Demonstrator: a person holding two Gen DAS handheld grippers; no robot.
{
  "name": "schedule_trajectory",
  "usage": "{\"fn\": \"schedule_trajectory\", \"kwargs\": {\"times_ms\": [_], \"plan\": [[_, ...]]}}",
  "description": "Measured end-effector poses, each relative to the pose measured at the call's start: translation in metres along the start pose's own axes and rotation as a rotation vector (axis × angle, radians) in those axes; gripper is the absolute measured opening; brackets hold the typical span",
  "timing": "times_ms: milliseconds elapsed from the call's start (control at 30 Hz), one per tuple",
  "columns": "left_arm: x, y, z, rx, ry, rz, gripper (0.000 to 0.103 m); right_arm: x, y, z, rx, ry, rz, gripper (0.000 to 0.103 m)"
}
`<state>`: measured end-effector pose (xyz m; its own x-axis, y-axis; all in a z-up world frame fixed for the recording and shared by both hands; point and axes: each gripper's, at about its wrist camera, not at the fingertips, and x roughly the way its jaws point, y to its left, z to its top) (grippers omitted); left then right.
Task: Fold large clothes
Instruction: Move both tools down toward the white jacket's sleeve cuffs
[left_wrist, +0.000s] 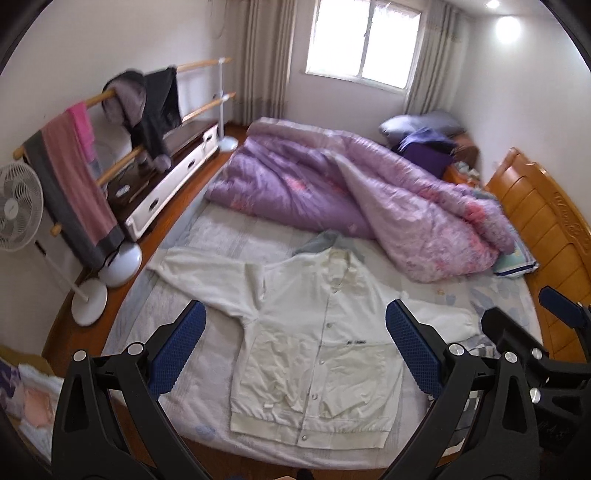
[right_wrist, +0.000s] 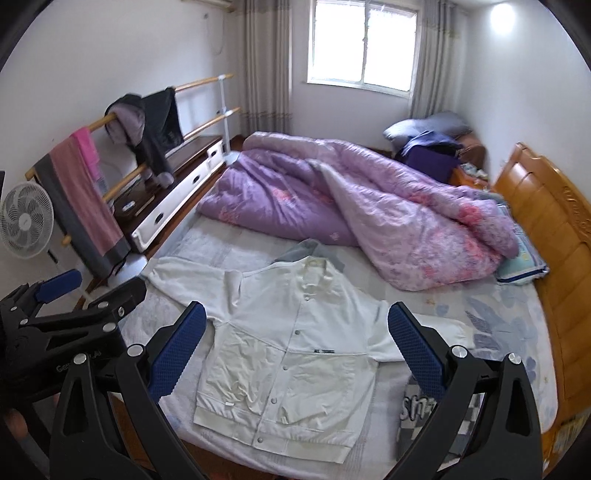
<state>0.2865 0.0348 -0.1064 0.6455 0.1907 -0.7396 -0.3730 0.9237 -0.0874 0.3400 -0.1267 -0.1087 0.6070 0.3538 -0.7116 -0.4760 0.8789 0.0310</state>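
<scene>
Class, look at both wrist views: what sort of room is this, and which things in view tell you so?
Most likely a home bedroom. A bed with a wooden headboard carries a bunched purple quilt, clothes hang on a rail, and a white jacket lies flat on the mattress.

Matt cloth jacket (left_wrist: 314, 332), glossy wooden headboard (left_wrist: 546, 229), quilted purple duvet (right_wrist: 332, 199)

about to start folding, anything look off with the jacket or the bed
The white jacket lies flat, buttoned, sleeves spread. Odd bits: a grey garment sticks out under its collar, and the purple quilt is heaped close behind it.
</scene>
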Motion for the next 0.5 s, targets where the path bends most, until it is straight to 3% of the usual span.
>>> {"fn": "schedule_trajectory", "kwargs": {"times_ms": [200,500], "plan": [[0.067,0.046,0.014,-0.039,0.075,0.069,0.098,0.077,0.028,0.019,-0.01,0.099,0.06,0.095],[0.196,0.148,0.042,-0.06,0.227,-0.008,0.098,0.205,0.096,0.046,0.039,0.243,0.002,0.095]]}}
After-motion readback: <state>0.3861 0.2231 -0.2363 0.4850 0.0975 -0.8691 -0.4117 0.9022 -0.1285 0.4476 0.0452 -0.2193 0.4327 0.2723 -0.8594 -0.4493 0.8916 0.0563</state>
